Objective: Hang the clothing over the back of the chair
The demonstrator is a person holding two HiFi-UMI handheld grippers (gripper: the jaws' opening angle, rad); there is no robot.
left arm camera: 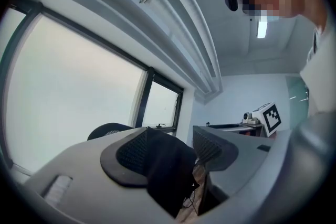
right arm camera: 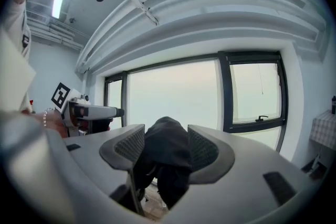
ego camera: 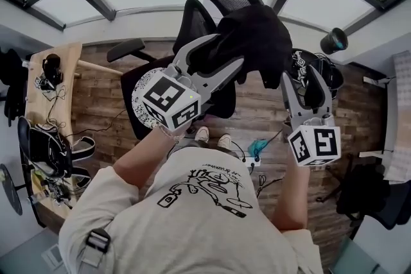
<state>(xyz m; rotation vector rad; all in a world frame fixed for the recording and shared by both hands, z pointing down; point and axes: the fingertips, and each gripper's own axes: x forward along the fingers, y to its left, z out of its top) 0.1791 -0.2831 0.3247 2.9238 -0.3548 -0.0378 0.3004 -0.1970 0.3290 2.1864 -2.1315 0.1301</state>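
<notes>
Over on the left, the wooden counter (ego camera: 54, 106) carried a tangle of cables (ego camera: 56, 98) and some dark gear, too small to name. Then the action: the left claw (ego camera: 226, 51) reached level towards the black office chair (ego camera: 192, 22), and its jaws stood wide apart! The black clothing (ego camera: 257, 35) sat bunched between them. In the left gripper view the cloth lay up against the left pad, with a clear gap to the right pad, so nothing was pinching it. The bundle showed in front of the chair's mesh headrest and upper back, though whether it truly rested on the back could not be told from above.

Moving right, the right claw (ego camera: 303, 77) came in just beside the same bundle, jaws also spread wide. In the right gripper view a fold of the dark cloth humped up between the two pads and hung down below them, loose rather than squeezed. So both claws were open, the garment between each pair of jaws. Below lay the wooden floor (ego camera: 96, 106).
</notes>
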